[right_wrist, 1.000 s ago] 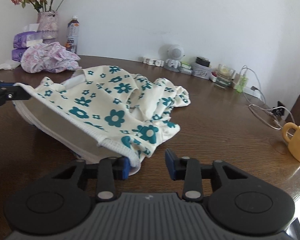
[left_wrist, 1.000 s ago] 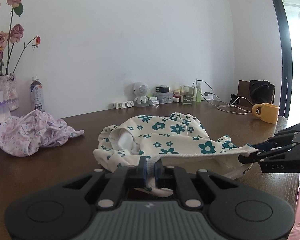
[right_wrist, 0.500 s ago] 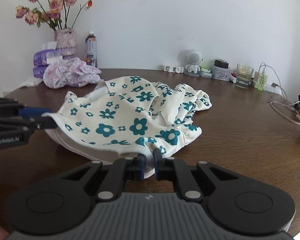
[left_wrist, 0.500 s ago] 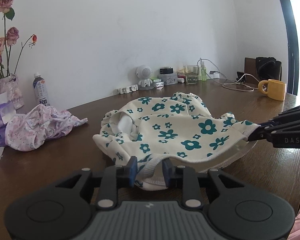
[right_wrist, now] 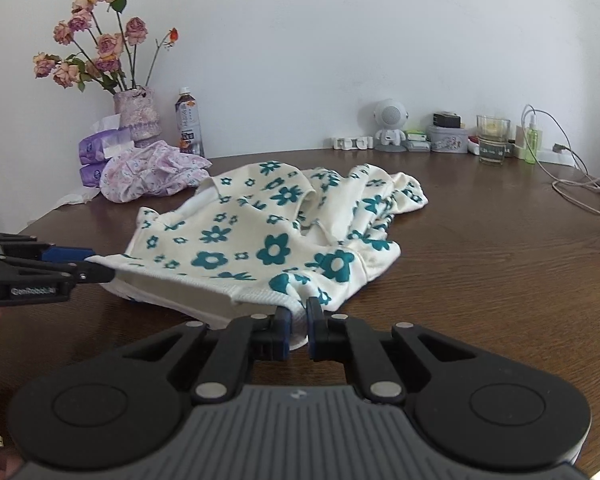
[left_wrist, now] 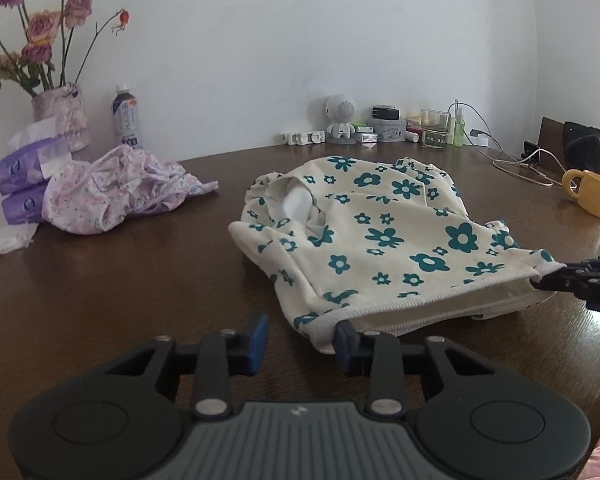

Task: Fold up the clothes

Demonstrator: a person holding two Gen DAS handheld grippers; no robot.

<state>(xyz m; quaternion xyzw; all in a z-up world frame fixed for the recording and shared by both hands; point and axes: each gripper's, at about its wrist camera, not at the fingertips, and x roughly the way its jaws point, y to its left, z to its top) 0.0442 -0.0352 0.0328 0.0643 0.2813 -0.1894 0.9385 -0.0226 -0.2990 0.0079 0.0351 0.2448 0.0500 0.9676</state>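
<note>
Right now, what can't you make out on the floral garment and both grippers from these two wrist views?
- Floral garment: underside and lower layers hidden by its own top layer, both views.
- Left gripper: jaws opening, hem against one pad only; in the right wrist view the cloth covers its tips.
- Right gripper: shut on the hem; the left wrist view's right edge cuts off its body.
- Bottle label: too small.

Garment [left_wrist: 384, 248] on table [left_wrist: 120, 292]

Two grippers, low and angled downward.
Left gripper [left_wrist: 300, 340] jaws are opening, nothing between them; right gripper [right_wrist: 298, 330] is pinched closed.
</note>
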